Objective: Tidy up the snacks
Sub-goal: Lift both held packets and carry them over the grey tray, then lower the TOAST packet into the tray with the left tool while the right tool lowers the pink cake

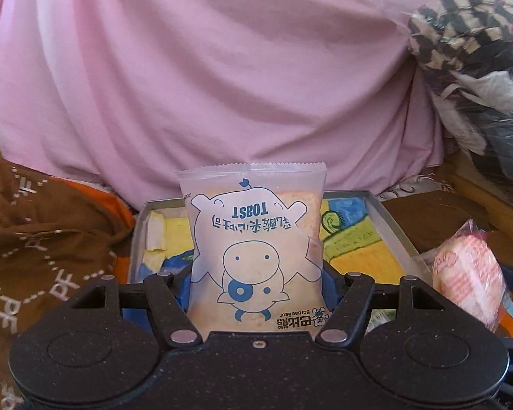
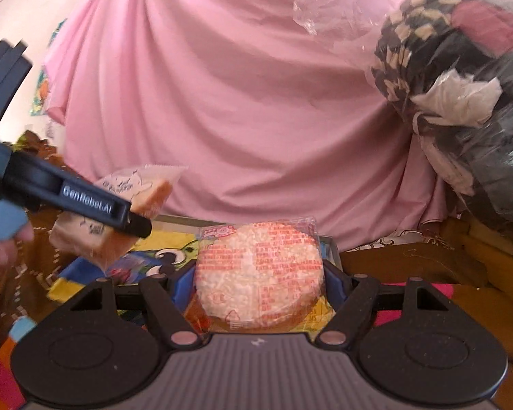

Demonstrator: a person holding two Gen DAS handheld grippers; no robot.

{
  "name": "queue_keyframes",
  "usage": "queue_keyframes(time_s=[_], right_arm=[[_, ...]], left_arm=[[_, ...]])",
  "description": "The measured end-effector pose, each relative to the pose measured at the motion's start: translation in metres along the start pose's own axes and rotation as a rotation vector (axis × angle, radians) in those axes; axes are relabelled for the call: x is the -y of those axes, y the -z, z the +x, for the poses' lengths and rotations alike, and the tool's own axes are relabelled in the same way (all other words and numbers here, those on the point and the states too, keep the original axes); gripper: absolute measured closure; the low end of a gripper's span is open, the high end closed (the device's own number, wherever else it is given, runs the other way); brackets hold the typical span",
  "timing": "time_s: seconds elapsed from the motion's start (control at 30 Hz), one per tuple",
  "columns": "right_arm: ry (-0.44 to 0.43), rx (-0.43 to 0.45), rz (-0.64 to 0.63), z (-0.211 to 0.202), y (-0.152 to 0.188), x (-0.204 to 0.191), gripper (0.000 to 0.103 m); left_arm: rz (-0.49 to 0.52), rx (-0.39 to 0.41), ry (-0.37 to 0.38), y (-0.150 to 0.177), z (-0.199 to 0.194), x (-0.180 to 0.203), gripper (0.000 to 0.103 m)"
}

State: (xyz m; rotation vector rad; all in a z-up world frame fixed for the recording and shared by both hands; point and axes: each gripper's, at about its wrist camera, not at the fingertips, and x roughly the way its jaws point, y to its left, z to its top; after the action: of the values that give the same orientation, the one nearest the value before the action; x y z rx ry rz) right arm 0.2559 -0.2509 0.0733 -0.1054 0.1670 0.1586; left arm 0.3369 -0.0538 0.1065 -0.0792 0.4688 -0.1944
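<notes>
Brown patterned cloth (image 1: 34, 239): lies at far left, under and around the tray.

Left gripper (image 1: 256, 273): fingers closed on the toast packet (image 1: 256, 249), a frosted wrapper printed upside down with a blue-and-white cartoon cow and the word TOAST. The packet stands upright between the blue finger pads, held above the tray. From the right wrist view the same packet (image 2: 119, 218) shows at left, clamped in the black gripper finger, with a person's hand (image 2: 3, 239) on the handle.

Tray (image 1: 390, 218): metal rim, shallow, lined with a colourful cartoon picture in yellow, blue and green. It sits beneath both grippers.

Right gripper (image 2: 258, 273): fingers closed on the rice cracker packet (image 2: 260, 273), a round pale puffed cake in clear wrap with red print, held over the tray's near right part.

Pink sheet (image 1: 222, 68): hangs draped behind everything.

Bagged bundle (image 2: 461, 85): checked fabric and dark items in clear plastic, at far right.
</notes>
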Motion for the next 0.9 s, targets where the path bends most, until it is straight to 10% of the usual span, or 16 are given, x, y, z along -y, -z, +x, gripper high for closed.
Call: queue_keyframes(time_s=[0.9], right_arm=[[0.061,-0.175,0.151,0.083,0.044,0.034,0.026]], left_arm=[[0.01,-0.085,0.029,0.026,0.107,0.016,0.034]])
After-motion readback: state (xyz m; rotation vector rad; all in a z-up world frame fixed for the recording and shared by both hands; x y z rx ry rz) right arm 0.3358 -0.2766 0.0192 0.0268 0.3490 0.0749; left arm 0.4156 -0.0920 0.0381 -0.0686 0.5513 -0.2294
